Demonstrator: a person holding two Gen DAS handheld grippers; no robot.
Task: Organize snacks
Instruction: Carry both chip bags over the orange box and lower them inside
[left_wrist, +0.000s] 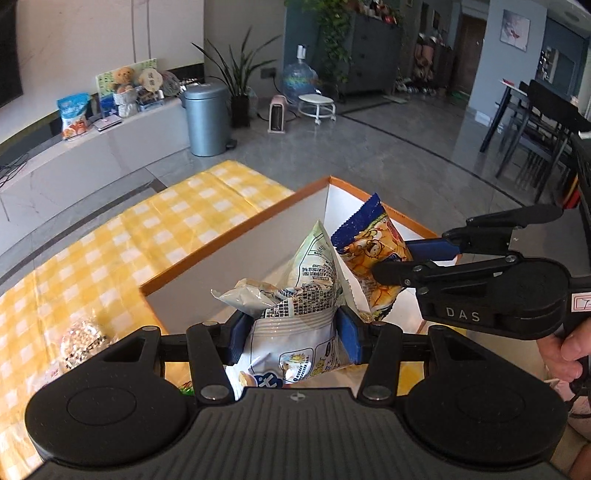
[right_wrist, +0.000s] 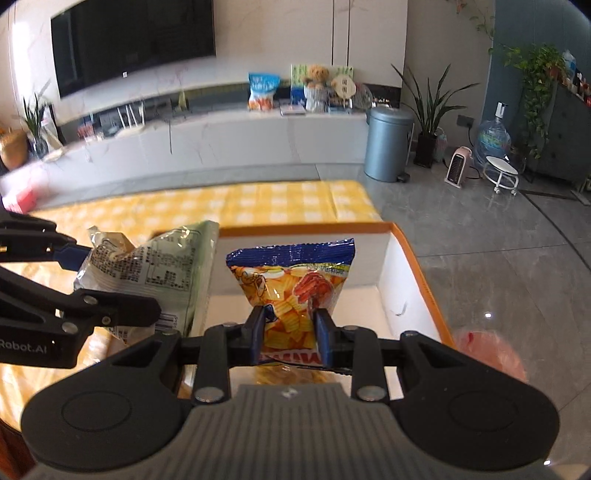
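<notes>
Checked table (right_wrist: 295, 199), orange-rimmed box (right_wrist: 413, 251), floor beyond

A home living room, wall television (right_wrist: 133, 44) above a long white low cabinet (right_wrist: 221, 144) with a teddy bear (right_wrist: 317, 75), grey pedal bin (right_wrist: 388, 142), potted plants (right_wrist: 428, 110), water jug (right_wrist: 493, 142), dining chairs (left_wrist: 535, 136) far right, yellow checked tablecloth (left_wrist: 110, 251) near

Table under yellow checked cloth (left_wrist: 147, 236) is bearing an orange-rimmed white box (left_wrist: 236, 236) and a shiny wrapped packet (left_wrist: 79, 341).
</notes>
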